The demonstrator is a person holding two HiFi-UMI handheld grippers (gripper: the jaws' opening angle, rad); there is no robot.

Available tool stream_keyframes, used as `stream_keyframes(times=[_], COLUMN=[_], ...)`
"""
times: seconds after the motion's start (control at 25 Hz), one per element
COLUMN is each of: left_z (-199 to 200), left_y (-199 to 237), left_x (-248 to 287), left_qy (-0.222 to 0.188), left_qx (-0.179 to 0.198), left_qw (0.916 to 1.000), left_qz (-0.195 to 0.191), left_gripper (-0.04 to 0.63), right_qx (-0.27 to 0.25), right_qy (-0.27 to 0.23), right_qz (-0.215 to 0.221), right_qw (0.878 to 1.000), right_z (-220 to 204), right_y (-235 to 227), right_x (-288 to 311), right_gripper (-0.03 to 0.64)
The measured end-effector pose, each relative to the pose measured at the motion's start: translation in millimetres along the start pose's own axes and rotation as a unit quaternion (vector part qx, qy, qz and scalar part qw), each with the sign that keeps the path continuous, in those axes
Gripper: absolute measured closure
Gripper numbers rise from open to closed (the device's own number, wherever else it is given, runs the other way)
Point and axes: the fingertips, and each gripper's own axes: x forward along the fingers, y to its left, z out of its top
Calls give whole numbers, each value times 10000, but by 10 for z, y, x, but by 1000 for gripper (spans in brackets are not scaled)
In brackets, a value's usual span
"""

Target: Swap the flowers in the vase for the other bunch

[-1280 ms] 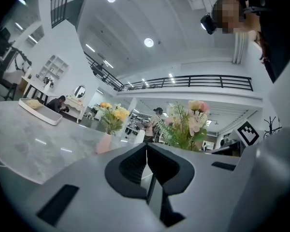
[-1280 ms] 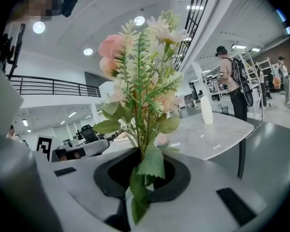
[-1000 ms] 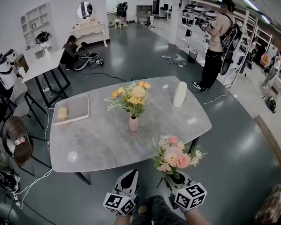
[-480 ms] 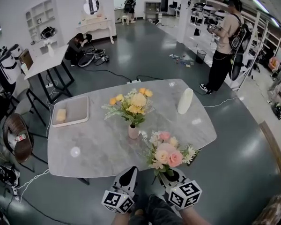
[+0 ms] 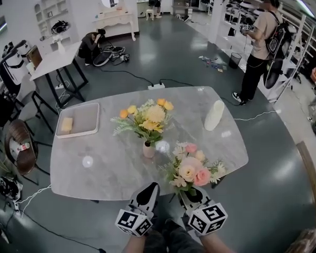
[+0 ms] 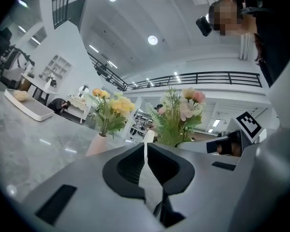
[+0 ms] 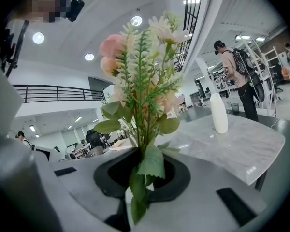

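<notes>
Pink replacement bunch [image 5: 193, 168] is pinched by its stems in your right tongs [image 5: 193, 195], heads upright; it sits on the near side of the vase [image 5: 148, 150] and a little to its right, at the near edge of the tabletop [image 5: 100, 167], apart from the vase. Your left tongs [image 5: 147, 193] are pressed together with nothing between them, near side of the vase, just beside the right pair. Yellow bunch [image 5: 147, 115] stands in the vase; vase upright, about mid-tabletop.

Progress, judged: new bunch in hand and close to the vase, so that part is done; old bunch not yet pulled out, so the swap proper has not begun.

Left to do: spread the left tongs; take the yellow stems just above the vase mouth; lift them clear; set them down away from the vase; then lower the pink stems in.

Watch: the vase looks light and may tip or rise with the stems.
</notes>
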Motion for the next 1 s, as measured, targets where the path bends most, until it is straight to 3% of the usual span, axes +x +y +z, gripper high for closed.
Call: stream_keyframes(times=[0.56, 1.0], left_z=[38, 22], left_y=[449, 912], left_x=[430, 724], left_qy=[-16, 327], left_qx=[127, 281], left_qw=[9996, 9986], left_qz=[256, 306], left_gripper=[572, 402], right_qx=[179, 285], right_qy=[97, 186], right_qz=[-266, -611], right_qw=[9994, 9976], right_z=[-23, -82], right_y=[-264, -368], right_x=[362, 616], right_gripper=[554, 554])
